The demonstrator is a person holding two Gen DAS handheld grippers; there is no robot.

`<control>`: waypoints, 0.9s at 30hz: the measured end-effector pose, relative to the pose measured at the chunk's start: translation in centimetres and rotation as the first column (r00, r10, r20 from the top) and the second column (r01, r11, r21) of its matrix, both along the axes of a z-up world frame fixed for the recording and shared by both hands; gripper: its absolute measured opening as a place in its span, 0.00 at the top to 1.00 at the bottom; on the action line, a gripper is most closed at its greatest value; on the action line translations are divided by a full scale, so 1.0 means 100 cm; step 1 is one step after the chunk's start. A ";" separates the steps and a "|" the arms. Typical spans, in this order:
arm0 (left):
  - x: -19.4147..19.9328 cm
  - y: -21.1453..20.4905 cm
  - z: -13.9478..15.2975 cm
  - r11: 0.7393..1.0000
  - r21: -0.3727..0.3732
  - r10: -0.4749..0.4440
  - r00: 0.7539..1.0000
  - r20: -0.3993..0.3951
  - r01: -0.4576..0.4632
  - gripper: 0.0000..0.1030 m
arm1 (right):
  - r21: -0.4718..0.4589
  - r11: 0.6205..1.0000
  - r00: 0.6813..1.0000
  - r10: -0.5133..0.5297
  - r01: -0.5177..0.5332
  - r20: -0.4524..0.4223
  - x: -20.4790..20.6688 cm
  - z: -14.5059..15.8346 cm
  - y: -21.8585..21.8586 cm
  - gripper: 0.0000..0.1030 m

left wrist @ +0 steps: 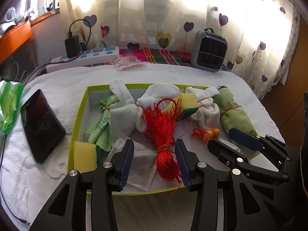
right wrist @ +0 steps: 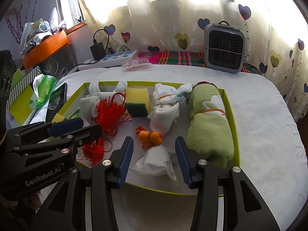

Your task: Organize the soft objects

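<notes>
**Soft objects gathered in a green-rimmed tray**

Soft objects fill the shallow tray, which rests on a white towel covering the table.

Left wrist view: the left tool stands released, its blue pads either side of a red cord bundle without pressing it. I count two yellow sponges, one at the tray's near left corner and one toward the far rim; two white sock bundles; one green cloth; one green rolled towel by the right rim; one orange earplug pair. A dark phone lies left of the tray. The right tool reaches in from the right.

Right wrist view: the right tool is also released, straddling a white paper packet just below the earplugs, clear of both pads. The left tool body reads "GenRobot.AI". One grey fan stands at the table's far edge.
</notes>
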State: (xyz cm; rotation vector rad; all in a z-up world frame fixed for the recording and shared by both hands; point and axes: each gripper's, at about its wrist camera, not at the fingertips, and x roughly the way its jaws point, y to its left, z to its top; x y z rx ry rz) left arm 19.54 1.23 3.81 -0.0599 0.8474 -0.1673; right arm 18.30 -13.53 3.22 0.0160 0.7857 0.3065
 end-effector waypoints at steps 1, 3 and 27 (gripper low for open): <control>-0.003 0.001 0.001 1.000 0.000 0.004 1.000 0.003 -0.004 0.58 | 0.002 1.000 1.000 -0.003 0.003 0.004 -0.002 0.001 -0.001 0.51; -0.007 0.001 0.005 1.000 0.001 0.009 1.000 0.010 -0.009 0.55 | 0.010 1.000 1.000 -0.007 0.007 0.009 -0.005 0.003 -0.002 0.46; -0.079 0.024 0.001 0.995 0.040 0.090 0.996 0.005 -0.090 0.53 | -0.009 0.999 0.999 -0.048 0.048 0.007 -0.061 0.006 -0.019 0.44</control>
